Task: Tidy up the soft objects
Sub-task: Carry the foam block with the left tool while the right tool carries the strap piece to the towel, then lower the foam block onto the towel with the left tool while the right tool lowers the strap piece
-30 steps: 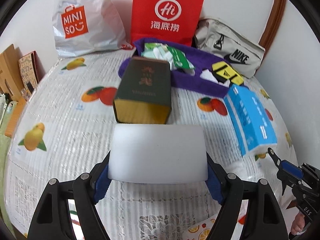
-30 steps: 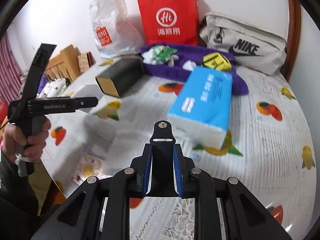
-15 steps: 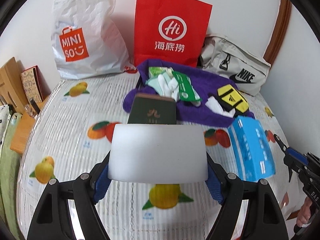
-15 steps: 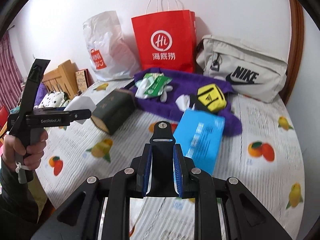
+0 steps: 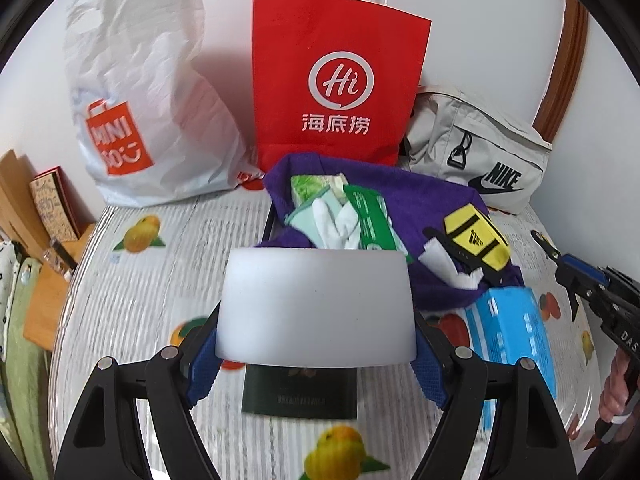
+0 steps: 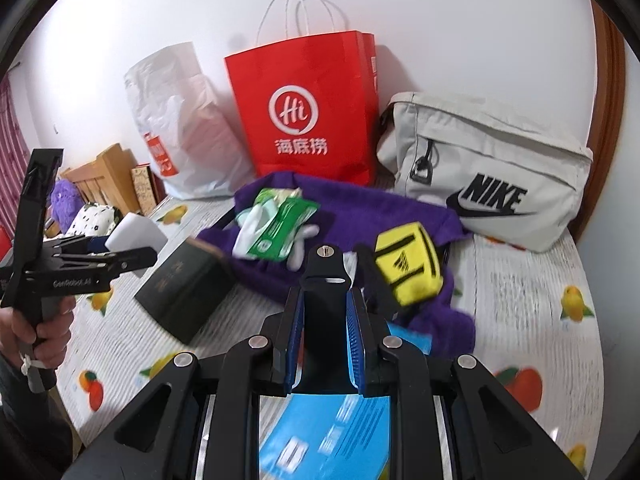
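Lighting bright, even, diffuse; soft shadows on wall behind red paper bag (image 5: 340, 92) & white plastic bag (image 5: 152, 100). Heavy fisheye bend w/ black vignette at corners, both views. Motion blur on blue tissue pack (image 6: 332, 436) & dark box (image 5: 300, 392) near bottom edge; background sharp.

Home bedroom: fruit-print bedsheet (image 5: 160, 280), wooden headboard (image 6: 100, 176), shopping bags (image 5: 336, 92) against wall.

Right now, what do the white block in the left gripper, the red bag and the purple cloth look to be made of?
White block: likely foam, matte, no gloss.
Red bag: paper, smooth, with sharp creases and twisted white cord handles.
Purple cloth: fuzzy fabric, perhaps towelling or fleece, rumpled in soft folds.
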A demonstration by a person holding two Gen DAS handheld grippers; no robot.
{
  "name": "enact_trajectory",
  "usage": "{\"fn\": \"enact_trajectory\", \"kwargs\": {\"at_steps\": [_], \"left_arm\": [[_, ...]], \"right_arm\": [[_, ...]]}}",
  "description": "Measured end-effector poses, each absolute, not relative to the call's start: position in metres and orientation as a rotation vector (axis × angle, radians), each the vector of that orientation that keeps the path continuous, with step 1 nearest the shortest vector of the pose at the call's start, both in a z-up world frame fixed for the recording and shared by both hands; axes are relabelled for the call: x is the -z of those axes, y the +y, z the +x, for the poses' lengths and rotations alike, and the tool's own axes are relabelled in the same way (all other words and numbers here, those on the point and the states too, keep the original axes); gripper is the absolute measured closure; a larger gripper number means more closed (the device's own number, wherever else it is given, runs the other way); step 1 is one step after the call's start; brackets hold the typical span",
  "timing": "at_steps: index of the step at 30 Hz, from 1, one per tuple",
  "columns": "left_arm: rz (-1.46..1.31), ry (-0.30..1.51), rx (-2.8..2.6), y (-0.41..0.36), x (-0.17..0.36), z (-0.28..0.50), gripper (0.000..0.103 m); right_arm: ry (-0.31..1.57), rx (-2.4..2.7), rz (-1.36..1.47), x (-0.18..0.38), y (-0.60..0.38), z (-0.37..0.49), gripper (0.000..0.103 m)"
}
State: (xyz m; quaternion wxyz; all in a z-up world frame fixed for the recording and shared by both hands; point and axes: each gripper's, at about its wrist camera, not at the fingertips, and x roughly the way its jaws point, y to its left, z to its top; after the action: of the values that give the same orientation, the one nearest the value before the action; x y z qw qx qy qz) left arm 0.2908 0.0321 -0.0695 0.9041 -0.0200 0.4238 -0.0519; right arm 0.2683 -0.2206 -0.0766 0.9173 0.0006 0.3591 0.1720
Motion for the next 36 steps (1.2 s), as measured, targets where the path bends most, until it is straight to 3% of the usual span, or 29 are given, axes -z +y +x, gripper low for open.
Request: {"fn": "enact_trajectory", "kwargs": {"at_steps": [16, 36], "left_arm": [[-0.033, 0.913, 0.160, 0.006, 0.078, 0.384, 0.024], [0.020, 1.032, 0.186, -0.030, 0.131, 0.443, 0.023]], "right_arm": [[0.800, -0.366, 0.018, 0.097, -0.221, 0.371, 0.081], [0.919, -0.334, 0.040, 0.151, -0.230, 0.420, 0.081]]}}
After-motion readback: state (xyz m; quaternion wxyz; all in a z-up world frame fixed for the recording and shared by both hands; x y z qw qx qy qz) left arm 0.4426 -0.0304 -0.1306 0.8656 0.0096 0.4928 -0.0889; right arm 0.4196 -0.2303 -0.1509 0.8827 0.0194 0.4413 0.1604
